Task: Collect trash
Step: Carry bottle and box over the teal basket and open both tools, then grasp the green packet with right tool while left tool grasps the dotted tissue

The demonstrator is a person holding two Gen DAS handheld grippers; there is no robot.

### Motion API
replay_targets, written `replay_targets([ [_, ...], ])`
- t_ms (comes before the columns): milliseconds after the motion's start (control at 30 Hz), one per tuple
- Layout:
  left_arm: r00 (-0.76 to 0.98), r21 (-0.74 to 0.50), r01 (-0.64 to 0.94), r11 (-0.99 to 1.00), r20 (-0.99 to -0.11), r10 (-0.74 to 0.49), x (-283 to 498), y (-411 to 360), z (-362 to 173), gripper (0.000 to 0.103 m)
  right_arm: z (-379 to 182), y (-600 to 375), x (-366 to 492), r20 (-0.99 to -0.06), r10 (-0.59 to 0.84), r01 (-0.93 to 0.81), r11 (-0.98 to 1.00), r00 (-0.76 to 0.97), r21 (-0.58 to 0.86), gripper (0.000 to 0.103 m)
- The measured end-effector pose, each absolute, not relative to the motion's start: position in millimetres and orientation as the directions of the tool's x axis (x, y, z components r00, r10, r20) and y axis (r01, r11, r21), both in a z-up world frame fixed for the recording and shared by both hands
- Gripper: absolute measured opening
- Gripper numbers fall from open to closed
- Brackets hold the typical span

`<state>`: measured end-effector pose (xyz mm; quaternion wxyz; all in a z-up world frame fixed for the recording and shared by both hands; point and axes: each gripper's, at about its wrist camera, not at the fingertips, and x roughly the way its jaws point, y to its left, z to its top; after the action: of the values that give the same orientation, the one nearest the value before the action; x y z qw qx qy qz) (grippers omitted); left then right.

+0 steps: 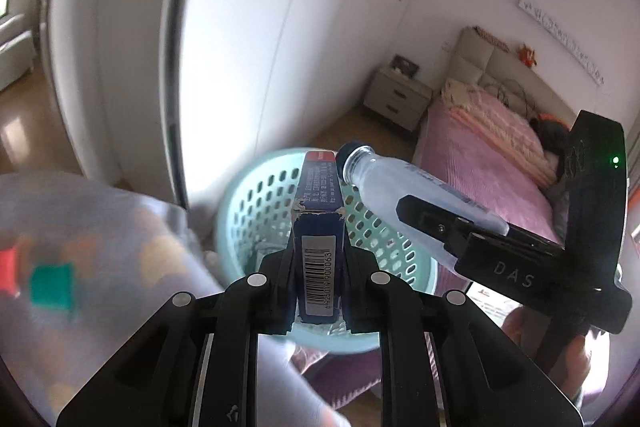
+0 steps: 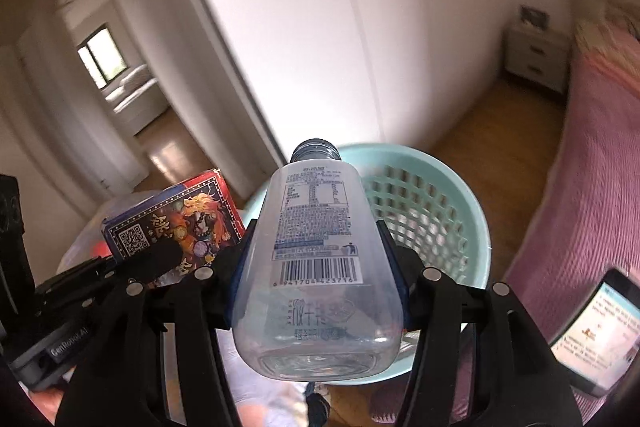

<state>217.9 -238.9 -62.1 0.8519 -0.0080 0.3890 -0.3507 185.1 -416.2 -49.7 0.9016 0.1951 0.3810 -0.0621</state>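
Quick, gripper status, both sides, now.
Left gripper: shut on the blue box, over the basket.
Right gripper: shut on the plastic bottle.

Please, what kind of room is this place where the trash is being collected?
Most likely a bedroom in a home. A bed with a pink cover stands by the wall, a small nightstand with drawers sits beside it, and tall white wardrobe doors fill the other wall.
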Motion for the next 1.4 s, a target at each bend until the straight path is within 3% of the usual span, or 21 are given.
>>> replay_targets([
  [167,0.424,-0.290,0.578,0.763,-0.693,-0.584,241.5,-264.8,-89.0,0.018,-69.0,-435.4,192.9,-0.743,0.023,0.313,0.898,0.669,0.309,0.052],
  [233,0.439,-0.271,0.570,0.776,-0.698,-0.566,245.5,-269.2,-94.4,0.036,-73.5,-439.7,197.9,-0.749,0.022,0.320,0.896,0.662,0.309,0.052],
  [333,0.454,-0.267,0.559,0.785,-0.694,-0.559,248.1,-266.4,-97.2,0.049,-82.5,-437.1,210.4,-0.757,0.037,0.309,0.899,0.652,0.310,0.053],
  [600,0.482,-0.269,0.536,0.801,-0.681,-0.551,232.5,-233.0,-87.6,0.060,-101.5,-441.8,217.4,-0.771,0.070,0.316,0.886,0.633,0.340,0.056],
  [1067,0.628,-0.281,0.418,0.864,-0.597,-0.499,164.0,-130.9,-43.0,0.060,-50.9,-382.7,192.3,-0.697,0.153,0.146,0.925,0.700,0.350,0.056],
  [1400,0.777,-0.264,0.155,0.952,-0.563,-0.283,108.2,-1.2,-33.1,0.060,-39.6,-272.3,201.9,-0.660,0.264,-0.091,0.954,0.704,0.285,0.056],
])
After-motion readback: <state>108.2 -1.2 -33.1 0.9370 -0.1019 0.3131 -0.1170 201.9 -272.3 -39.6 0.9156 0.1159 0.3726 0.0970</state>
